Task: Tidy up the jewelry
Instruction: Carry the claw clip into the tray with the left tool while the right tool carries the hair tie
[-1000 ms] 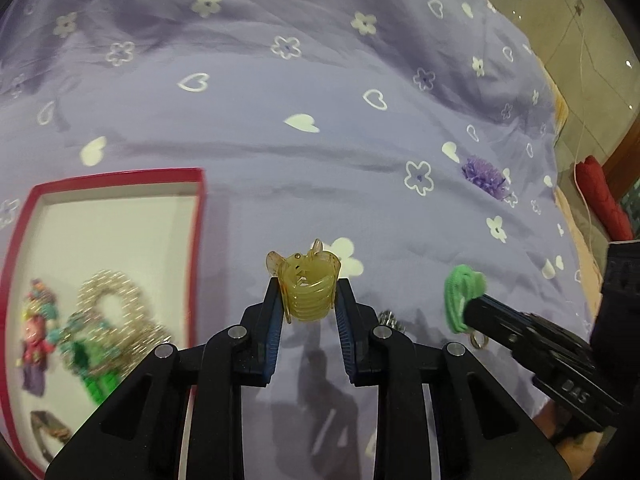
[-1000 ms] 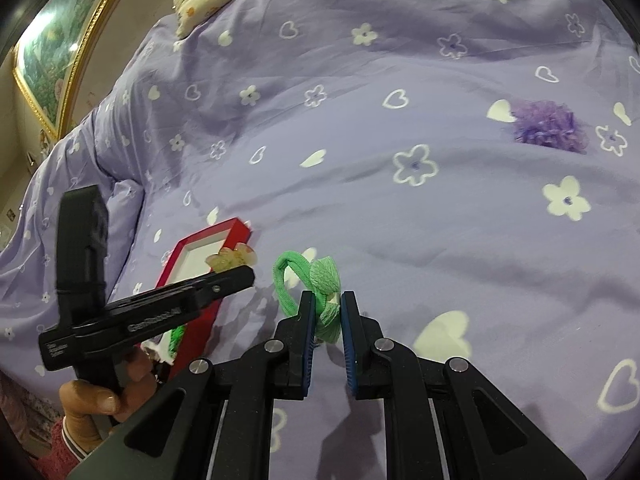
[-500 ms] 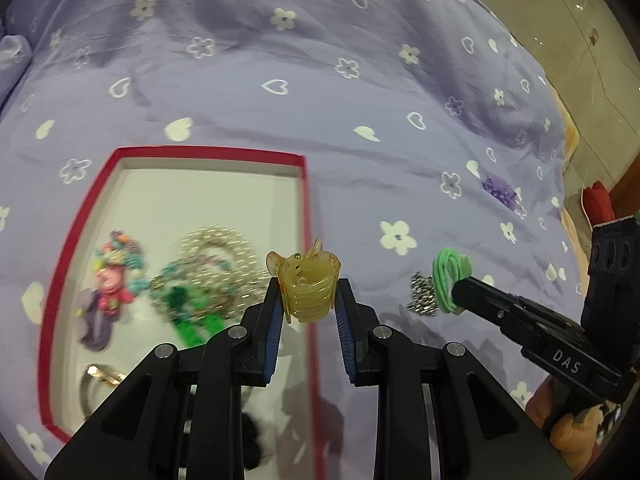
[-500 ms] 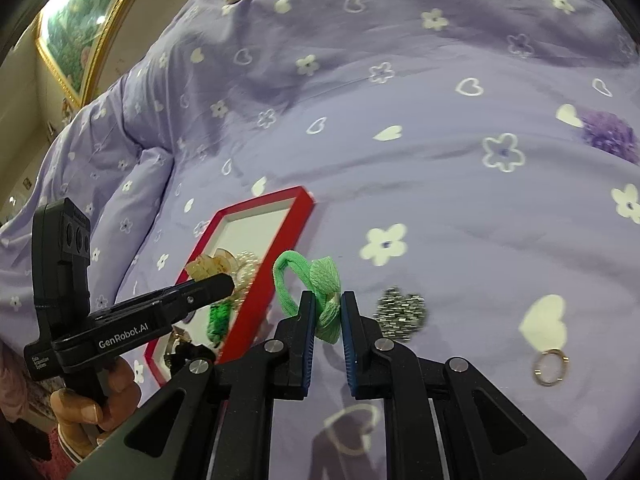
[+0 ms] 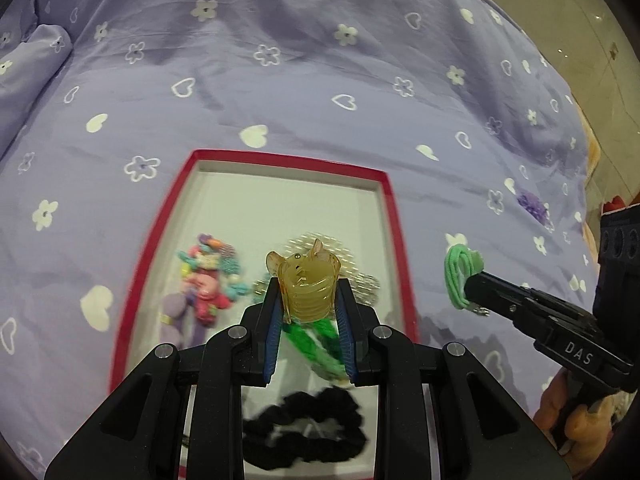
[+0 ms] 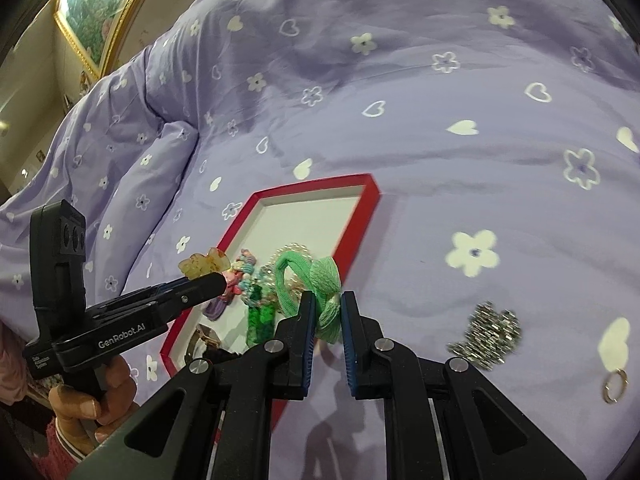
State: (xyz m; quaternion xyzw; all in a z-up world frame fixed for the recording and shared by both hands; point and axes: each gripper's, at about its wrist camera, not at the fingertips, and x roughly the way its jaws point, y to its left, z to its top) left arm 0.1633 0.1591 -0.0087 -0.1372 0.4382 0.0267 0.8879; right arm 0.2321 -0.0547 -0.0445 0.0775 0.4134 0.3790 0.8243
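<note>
- purple bedspread [image 5: 320,92] carries the red-rimmed tray [image 5: 394,216].
- left gripper [image 5: 309,312] clamps a yellow claw clip [image 5: 306,286] above the tray.
- right gripper [image 6: 325,312] pinches a green hair tie [image 6: 316,284] over the tray's right rim.
- silver chain [image 6: 490,334] and ring [image 6: 614,387] lie right of the tray.
</note>
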